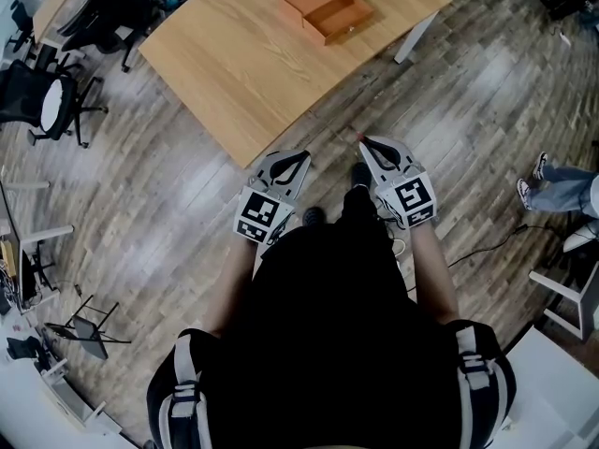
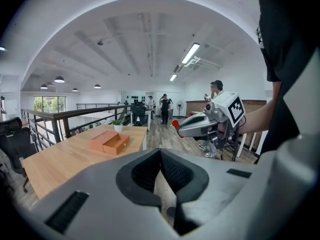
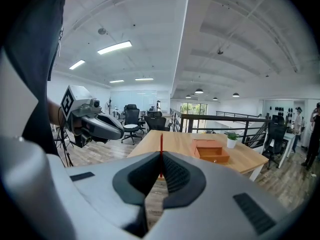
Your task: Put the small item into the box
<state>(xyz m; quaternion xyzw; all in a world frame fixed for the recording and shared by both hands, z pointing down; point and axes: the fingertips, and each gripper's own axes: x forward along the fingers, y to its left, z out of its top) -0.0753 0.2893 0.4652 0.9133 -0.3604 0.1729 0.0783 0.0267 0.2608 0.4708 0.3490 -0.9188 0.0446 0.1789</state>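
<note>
An orange box (image 1: 328,7) with its drawer pulled out sits at the far end of the wooden table (image 1: 234,73). In the right gripper view the box (image 3: 211,151) lies ahead, to the right of the jaws. My right gripper (image 3: 161,155) is shut on a thin red item (image 3: 161,143) that sticks up past the tips. The left gripper view shows that red item (image 2: 175,125) at the nose of the right gripper (image 2: 187,129). My left gripper (image 2: 160,153) is shut with nothing in it. Both grippers, left (image 1: 299,157) and right (image 1: 364,142), hover close to my body, short of the table's near corner.
Office chairs (image 1: 51,101) stand left of the table. A small potted plant (image 3: 230,139) sits on the table beyond the box. A seated person's legs (image 1: 562,187) and a cable on the floor are at the right. Railings and several standing people are far behind.
</note>
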